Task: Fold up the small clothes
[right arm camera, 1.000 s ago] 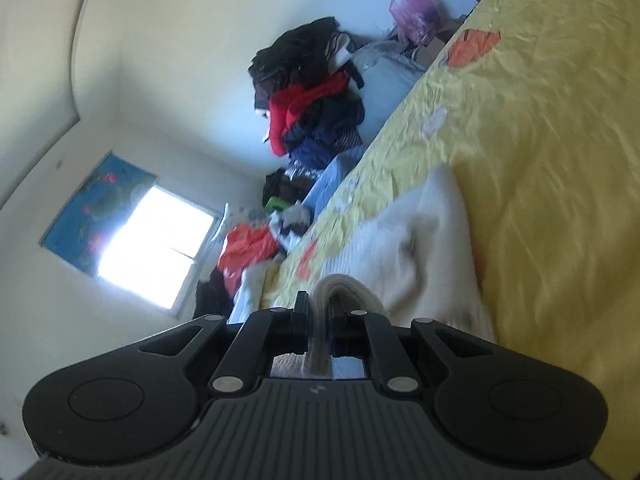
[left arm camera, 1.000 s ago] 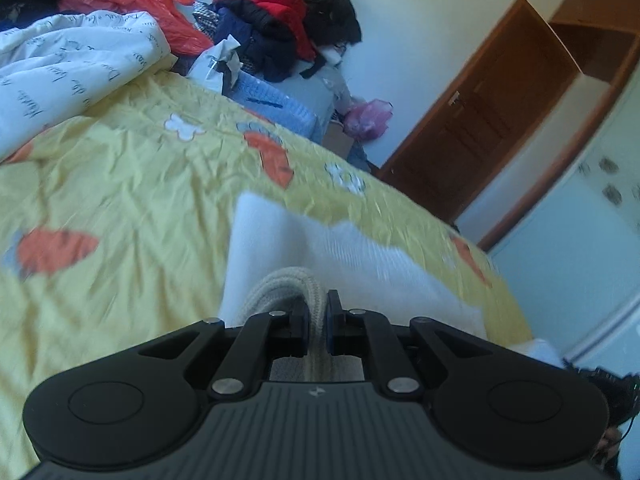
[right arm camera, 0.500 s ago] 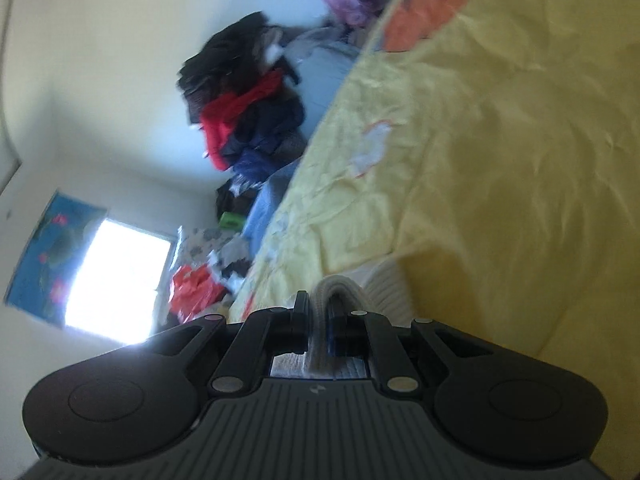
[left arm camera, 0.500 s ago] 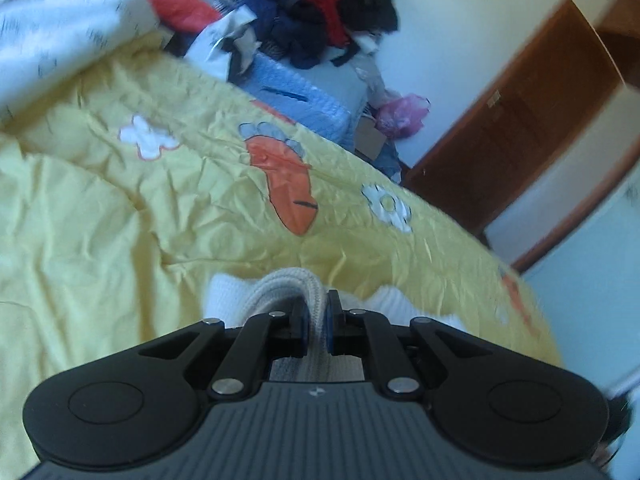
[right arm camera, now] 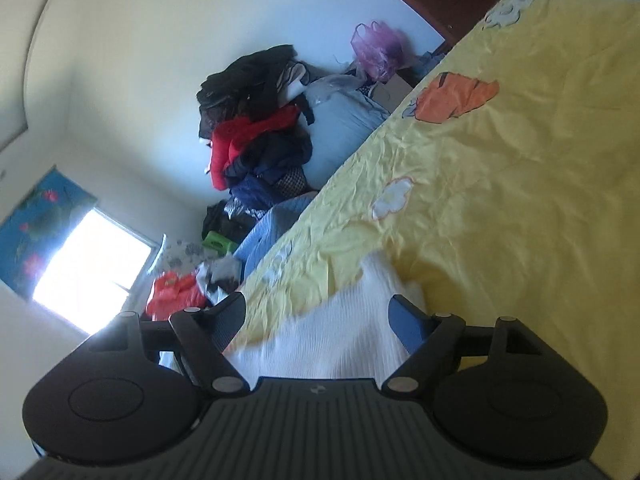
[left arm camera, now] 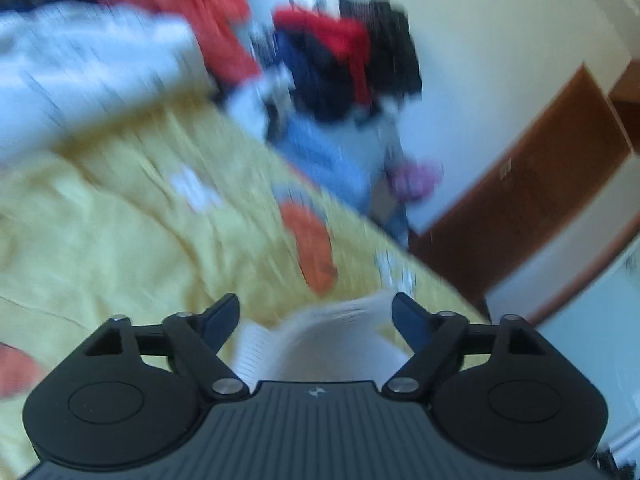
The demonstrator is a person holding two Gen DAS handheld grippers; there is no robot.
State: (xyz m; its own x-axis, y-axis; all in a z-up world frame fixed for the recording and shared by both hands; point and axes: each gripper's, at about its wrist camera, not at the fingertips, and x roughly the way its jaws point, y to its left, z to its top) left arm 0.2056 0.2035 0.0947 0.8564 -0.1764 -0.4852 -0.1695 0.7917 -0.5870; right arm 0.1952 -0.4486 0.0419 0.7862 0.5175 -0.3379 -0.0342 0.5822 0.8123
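Left gripper [left arm camera: 316, 320] and right gripper [right arm camera: 317, 316], jaws just opened wide; released white garment [right arm camera: 344, 332] at 6 o'clock may unfold if snagged.

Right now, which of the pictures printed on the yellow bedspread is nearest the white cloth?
The white flower outline, just above the white knit cloth on the yellow bedspread. The bigger white flower and orange shape lie farther up.

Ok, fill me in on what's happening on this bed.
A person holding a gripper in each hand is folding a small white knit garment on the yellow bedspread. Both the left gripper and the right gripper have just been opening, and their jaws now stand wide. The cloth lies loose between them on the bed, not pinched by either. The left wrist view is blurred. A pile of clothes sits against the wall beyond the bed.
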